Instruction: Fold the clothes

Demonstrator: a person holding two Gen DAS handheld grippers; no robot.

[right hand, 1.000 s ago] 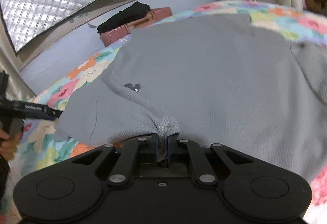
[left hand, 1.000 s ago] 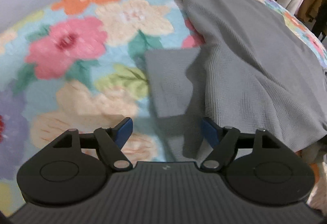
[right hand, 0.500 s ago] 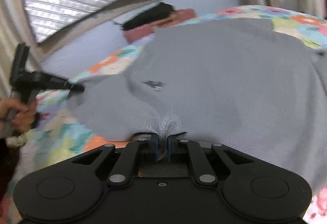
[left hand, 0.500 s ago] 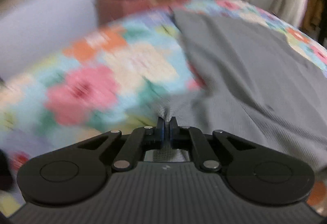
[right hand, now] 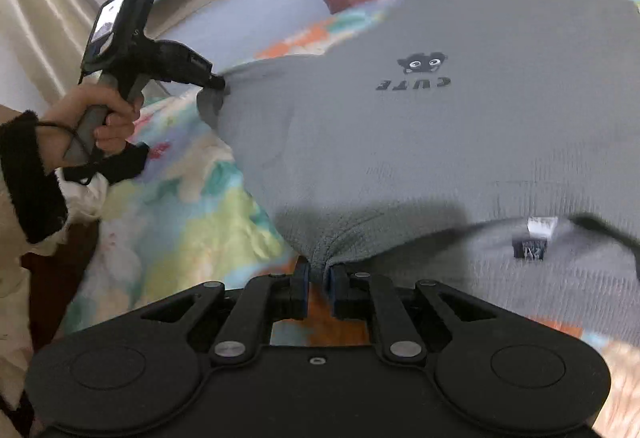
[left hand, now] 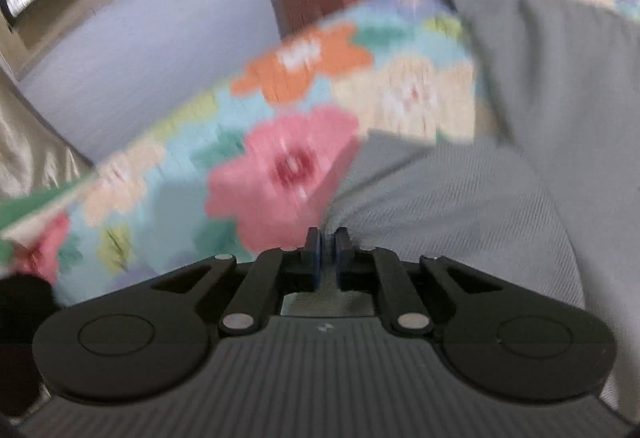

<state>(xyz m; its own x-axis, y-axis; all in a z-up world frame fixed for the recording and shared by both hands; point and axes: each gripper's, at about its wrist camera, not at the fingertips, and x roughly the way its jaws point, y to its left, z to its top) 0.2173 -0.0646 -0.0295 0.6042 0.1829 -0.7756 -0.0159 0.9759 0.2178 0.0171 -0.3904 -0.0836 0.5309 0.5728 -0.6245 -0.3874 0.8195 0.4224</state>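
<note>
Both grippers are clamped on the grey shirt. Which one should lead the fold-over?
Left, probably. The left gripper pinches the sleeve edge of the shirt, a light flap out at the side over the floral bedspread. The right gripper grips the shoulder beside the neck label; better as the anchor.

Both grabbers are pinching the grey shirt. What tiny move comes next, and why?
Probably carry both pinched edges forward together, folding the grey shirt over itself. The left gripper and the right gripper are each shut on its fabric, which hangs lifted above the flowered blanket.
</note>
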